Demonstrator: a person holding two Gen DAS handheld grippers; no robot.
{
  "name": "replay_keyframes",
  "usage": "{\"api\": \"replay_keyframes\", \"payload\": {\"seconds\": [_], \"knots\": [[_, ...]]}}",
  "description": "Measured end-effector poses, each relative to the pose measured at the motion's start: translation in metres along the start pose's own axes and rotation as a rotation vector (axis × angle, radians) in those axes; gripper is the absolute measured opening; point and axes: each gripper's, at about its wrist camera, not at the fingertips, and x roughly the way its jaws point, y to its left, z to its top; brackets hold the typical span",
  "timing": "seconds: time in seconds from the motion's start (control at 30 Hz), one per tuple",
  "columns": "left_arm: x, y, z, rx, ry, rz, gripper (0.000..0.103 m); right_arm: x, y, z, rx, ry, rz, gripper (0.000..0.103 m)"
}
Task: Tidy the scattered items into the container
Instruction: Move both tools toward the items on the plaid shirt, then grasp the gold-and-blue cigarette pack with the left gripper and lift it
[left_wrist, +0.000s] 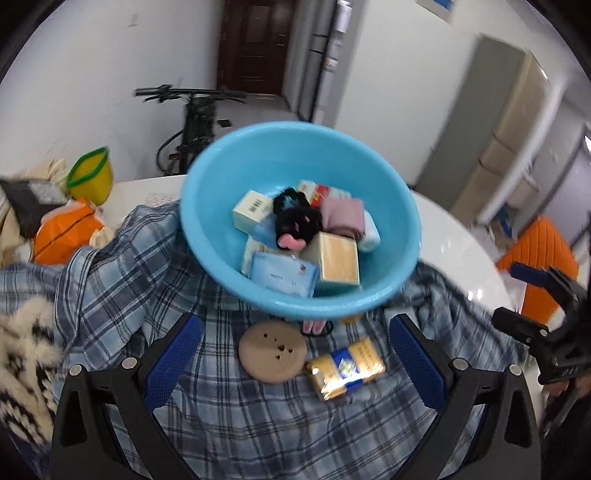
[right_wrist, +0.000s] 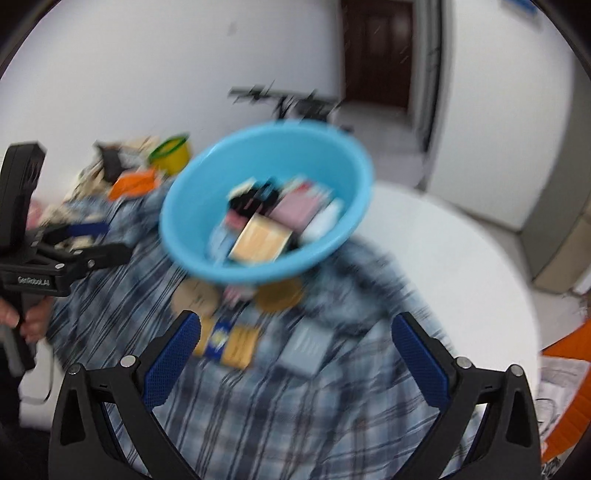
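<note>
A light blue basin (left_wrist: 207, 192) stands on a blue plaid cloth (left_wrist: 122, 295) and holds several small boxes, packets and a black plush toy (left_wrist: 295, 221). In front of it lie a round tan disc (left_wrist: 271, 350) and a gold and blue packet (left_wrist: 345, 367). My left gripper (left_wrist: 295, 354) is open and empty, its jaws either side of these two. In the right wrist view the basin (right_wrist: 184, 229) is blurred; a gold and blue packet (right_wrist: 229, 343), a grey packet (right_wrist: 304, 349) and a gold disc (right_wrist: 279, 293) lie before it. My right gripper (right_wrist: 295, 354) is open and empty.
A yellow cup with a green rim (left_wrist: 90, 177), an orange bag (left_wrist: 62, 232) and a black and white fluffy fabric (left_wrist: 22, 369) sit at the left. The round white table (left_wrist: 454, 251) shows at the right. An orange case (left_wrist: 535, 251) stands beyond it.
</note>
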Motion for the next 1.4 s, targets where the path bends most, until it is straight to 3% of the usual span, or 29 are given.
{"api": "replay_keyframes", "payload": {"seconds": [0.13, 0.3, 0.4, 0.53, 0.63, 0.83, 1.03, 1.2, 1.4], "knots": [[0.021, -0.018, -0.025, 0.193, 0.065, -0.077, 0.103, 0.014, 0.005, -0.013, -0.048, 0.019, 0.037, 0.103], [0.041, -0.042, -0.064, 0.468, 0.007, 0.087, 0.103, 0.021, 0.001, -0.030, -0.052, 0.019, 0.074, 0.103], [0.042, -0.047, -0.075, 0.549, -0.012, 0.087, 0.103, 0.024, 0.001, -0.037, -0.060, 0.037, 0.090, 0.103], [0.046, -0.048, -0.079, 0.544, 0.054, -0.028, 0.103, 0.029, 0.005, -0.043, -0.083, 0.051, 0.079, 0.103], [0.049, -0.052, -0.078, 0.535, 0.070, -0.061, 0.103, 0.030, 0.008, -0.048, -0.092, 0.058, 0.089, 0.103], [0.064, -0.065, -0.069, 0.480, 0.113, -0.088, 0.103, 0.031, 0.014, -0.052, -0.115, 0.062, 0.109, 0.103], [0.095, -0.082, -0.072, 0.489, 0.161, -0.076, 0.103, 0.030, 0.010, -0.058, -0.126, 0.060, 0.096, 0.103], [0.119, -0.079, -0.069, 0.425, 0.236, -0.099, 0.103, 0.035, 0.001, -0.065, -0.087, 0.087, 0.108, 0.103], [0.133, -0.078, -0.064, 0.399, 0.245, -0.113, 0.103, 0.043, -0.006, -0.067, -0.040, 0.097, 0.122, 0.103]]}}
